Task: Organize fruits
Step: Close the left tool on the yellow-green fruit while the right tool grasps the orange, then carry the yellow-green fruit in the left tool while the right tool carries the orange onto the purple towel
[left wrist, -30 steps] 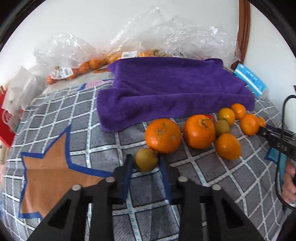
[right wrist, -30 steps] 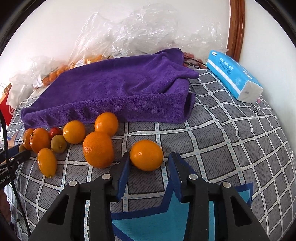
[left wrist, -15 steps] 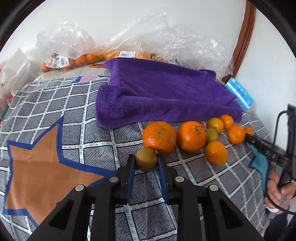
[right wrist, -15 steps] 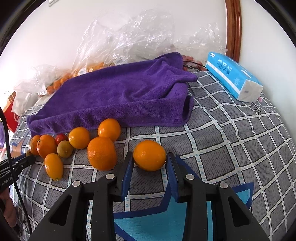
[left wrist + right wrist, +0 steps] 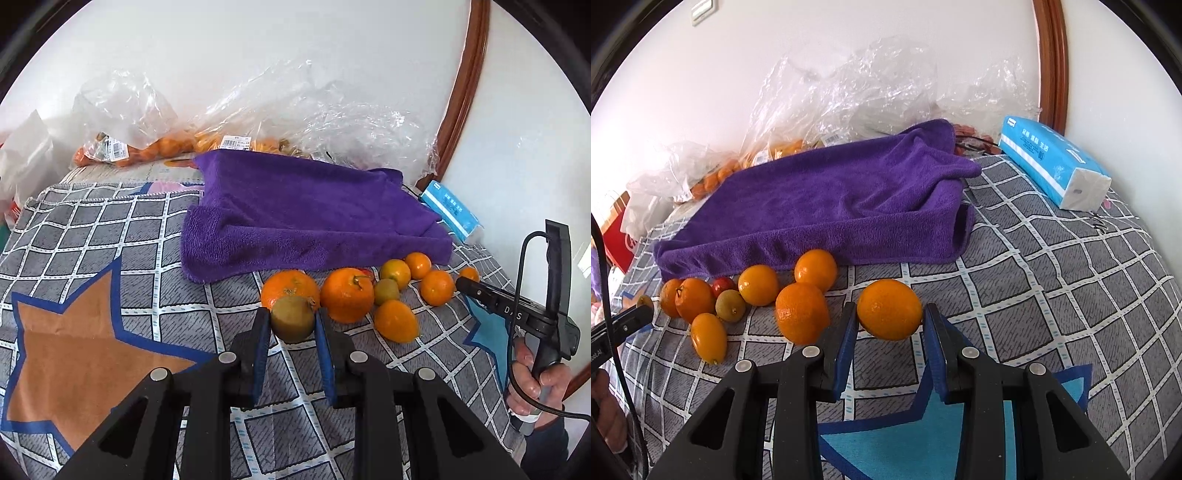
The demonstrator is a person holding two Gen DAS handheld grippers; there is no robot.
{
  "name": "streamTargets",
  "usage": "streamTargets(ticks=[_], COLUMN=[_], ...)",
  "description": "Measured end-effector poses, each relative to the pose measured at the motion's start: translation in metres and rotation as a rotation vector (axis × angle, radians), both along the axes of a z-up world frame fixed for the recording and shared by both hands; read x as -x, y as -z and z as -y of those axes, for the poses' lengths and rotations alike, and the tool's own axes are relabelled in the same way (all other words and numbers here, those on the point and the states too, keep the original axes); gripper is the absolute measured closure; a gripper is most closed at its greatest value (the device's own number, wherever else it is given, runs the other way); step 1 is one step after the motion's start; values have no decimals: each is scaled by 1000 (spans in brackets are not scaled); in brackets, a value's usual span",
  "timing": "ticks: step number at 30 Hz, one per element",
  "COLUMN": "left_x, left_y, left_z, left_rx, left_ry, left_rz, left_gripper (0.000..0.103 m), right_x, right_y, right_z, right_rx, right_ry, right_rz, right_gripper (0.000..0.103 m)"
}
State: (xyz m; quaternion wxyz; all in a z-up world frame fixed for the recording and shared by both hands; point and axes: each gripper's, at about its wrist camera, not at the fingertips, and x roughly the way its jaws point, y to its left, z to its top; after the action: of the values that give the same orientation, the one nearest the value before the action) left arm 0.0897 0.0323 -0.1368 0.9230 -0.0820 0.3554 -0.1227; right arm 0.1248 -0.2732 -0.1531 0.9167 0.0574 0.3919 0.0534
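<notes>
Gripping greenish fruit [image 5: 292, 318] now lifted, left hand-held gripper [image 5: 291, 325], right hand-held gripper [image 5: 889, 325] newly clamped on orange [image 5: 889, 308].

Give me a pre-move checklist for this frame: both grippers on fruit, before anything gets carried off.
1. Left gripper shut on the greenish-brown fruit: ok.
2. Right gripper pads touching the orange on both sides: ok.
3. Orange clear of the cloth: ok, a shadow shows under it.
4. Greenish-brown fruit clear of the big orange behind it: cannot tell, they overlap in view.
5. Purple towel free of fruit on top: ok.
6. Remaining fruit cluster undisturbed by either gripper: ok.
</notes>
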Motion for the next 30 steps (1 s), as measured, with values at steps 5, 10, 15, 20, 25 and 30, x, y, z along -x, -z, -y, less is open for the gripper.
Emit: streamTargets(ticks=[5,10,15,20,25,30], left_x=[1,4,8,9,12,21], left_y=[-2,-5,-9,-13,-16,-23], left_z=[-4,-2,-3,-7,-10,-12], left_rx=[18,10,10,25,44,22], left_ry=[-11,-13,-18,-27,-34,-77], left_rz=[17,40,76,95,110,171], left_gripper=[80,80,80,80,80,80], right_x=[-1,6,15,28,40,42], right_y=[1,-1,-7,-25,-42,-47], right_z=[5,6,3,-3,-10,-21], right_rx=[-8,8,3,21,25,24], right_ry=[33,51,52,45,28,9], right_rz=[-17,-6,-7,16,54,51], right_gripper=[67,67,67,67,67,67])
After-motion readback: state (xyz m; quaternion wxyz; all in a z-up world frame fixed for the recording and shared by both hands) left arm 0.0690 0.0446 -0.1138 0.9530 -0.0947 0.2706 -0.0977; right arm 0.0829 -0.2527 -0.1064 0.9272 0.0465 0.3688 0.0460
